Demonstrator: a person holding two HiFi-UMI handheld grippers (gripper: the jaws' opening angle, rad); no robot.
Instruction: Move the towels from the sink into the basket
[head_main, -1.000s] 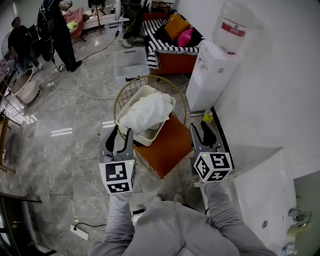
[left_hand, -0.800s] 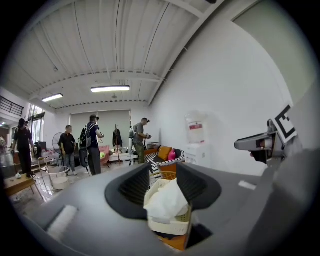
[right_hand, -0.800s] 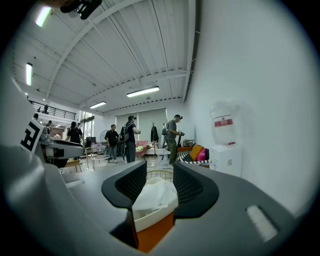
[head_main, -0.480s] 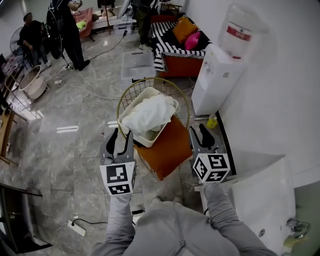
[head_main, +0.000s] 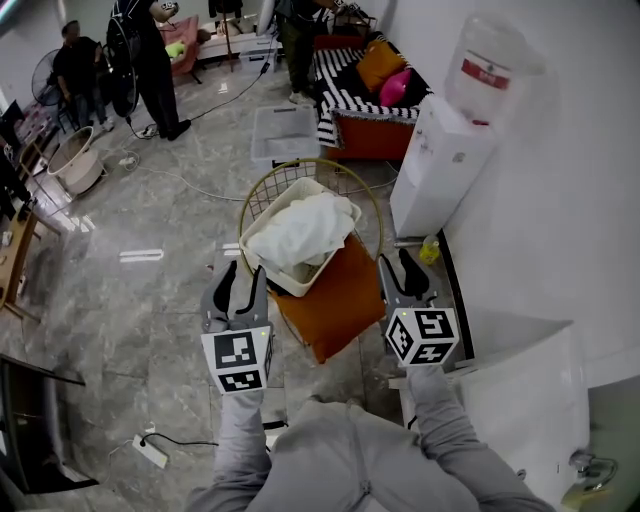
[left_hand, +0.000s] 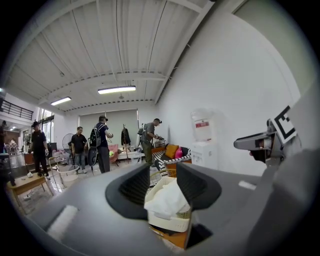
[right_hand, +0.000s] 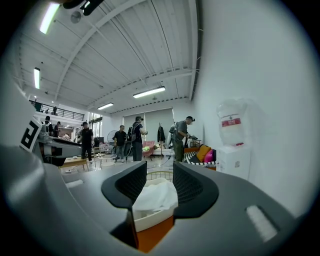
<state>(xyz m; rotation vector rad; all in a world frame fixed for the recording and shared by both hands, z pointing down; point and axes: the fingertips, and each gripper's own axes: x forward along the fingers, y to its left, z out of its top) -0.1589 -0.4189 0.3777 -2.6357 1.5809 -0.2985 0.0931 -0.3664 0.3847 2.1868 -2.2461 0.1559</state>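
Floor (head_main: 150, 300) of grey polished stone fills most of the head view, with people (head_main: 150, 60) standing at its far end. Along the white wall stand a striped sofa (head_main: 370, 110) with orange and pink cushions, then a white water dispenser (head_main: 450, 160), and nearest the person a white sink (head_main: 530, 410). Between the dispenser and the person sits an orange chair (head_main: 335, 300) with a gold wire back. A cream basket (head_main: 290, 285) rests tilted on its seat, and white towels (head_main: 305, 230) are heaped inside it, rising above the rim. The left hand-held gripper (head_main: 243, 270) hovers just beside the basket's near corner, and the right hand-held gripper (head_main: 397, 265) hangs by the chair's other side. Each has its jaws partly apart with nothing gripped; only the distant basket shows through the gap.
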